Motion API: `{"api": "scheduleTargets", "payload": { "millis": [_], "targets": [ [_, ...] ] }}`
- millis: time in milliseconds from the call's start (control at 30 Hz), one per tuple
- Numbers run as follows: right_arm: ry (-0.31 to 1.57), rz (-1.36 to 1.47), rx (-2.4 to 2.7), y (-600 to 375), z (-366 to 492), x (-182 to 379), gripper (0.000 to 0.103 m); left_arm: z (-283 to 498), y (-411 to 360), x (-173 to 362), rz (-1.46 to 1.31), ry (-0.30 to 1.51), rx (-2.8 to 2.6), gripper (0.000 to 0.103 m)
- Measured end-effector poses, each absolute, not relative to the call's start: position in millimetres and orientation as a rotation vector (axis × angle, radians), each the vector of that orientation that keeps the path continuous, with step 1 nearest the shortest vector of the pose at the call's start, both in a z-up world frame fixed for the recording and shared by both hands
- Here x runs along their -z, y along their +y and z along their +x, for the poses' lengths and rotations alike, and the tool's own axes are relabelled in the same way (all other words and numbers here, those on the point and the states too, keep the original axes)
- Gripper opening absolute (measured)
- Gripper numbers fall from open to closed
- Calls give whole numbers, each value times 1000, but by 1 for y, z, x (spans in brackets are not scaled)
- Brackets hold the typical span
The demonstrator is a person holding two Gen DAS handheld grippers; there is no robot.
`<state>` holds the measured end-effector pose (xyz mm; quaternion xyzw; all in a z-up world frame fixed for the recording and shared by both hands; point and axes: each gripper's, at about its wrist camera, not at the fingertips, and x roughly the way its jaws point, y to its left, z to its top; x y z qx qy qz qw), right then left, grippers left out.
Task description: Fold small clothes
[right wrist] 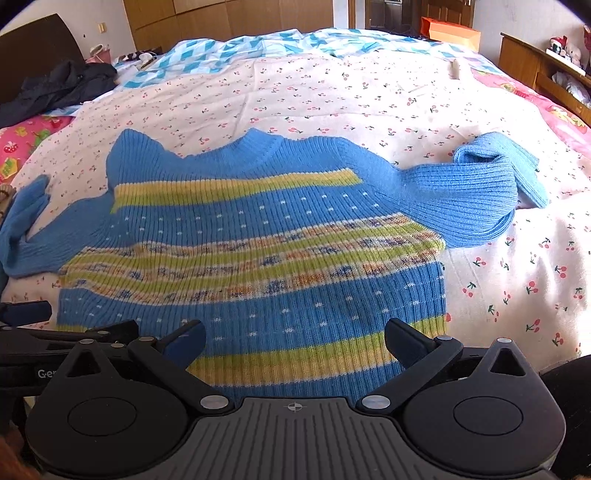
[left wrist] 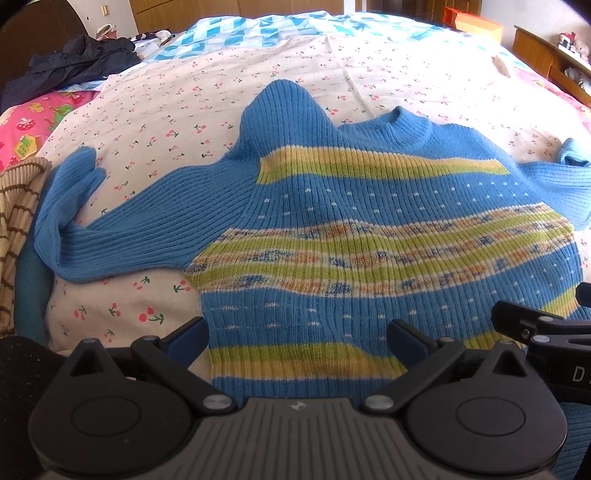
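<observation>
A blue ribbed knit sweater (left wrist: 351, 236) with yellow, green and patterned bands lies spread on the bed, collar (left wrist: 402, 122) pointing away. In the left wrist view its left sleeve (left wrist: 122, 225) stretches out to the left, and the shoulder is rucked up into a peak. The other sleeve (right wrist: 472, 195) lies bunched and doubled over at the right. My left gripper (left wrist: 297, 334) is open over the hem's left part. My right gripper (right wrist: 295, 332) is open over the hem's right part. Neither holds cloth. One of the right gripper's fingers (left wrist: 517, 314) shows at the left view's edge.
The bed carries a cream cherry-print sheet (right wrist: 332, 99), with a blue-white checked blanket (right wrist: 229, 51) behind it. Dark clothes (left wrist: 77, 62) are heaped far left, and a brown-striped cloth (left wrist: 18, 221) lies at the left edge. A wooden shelf (right wrist: 535, 59) stands right, an orange box (right wrist: 450, 31) at the back.
</observation>
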<state>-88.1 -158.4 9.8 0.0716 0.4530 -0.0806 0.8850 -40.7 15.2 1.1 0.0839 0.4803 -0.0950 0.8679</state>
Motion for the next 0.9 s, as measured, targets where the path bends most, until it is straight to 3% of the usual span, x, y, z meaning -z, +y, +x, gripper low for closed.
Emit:
{"api": "scheduleTargets", "payload": {
  "millis": [900],
  "targets": [
    [1019,213,163,-164,-105,-17,103,-52,12,-7,177,1048,247,103]
  ]
}}
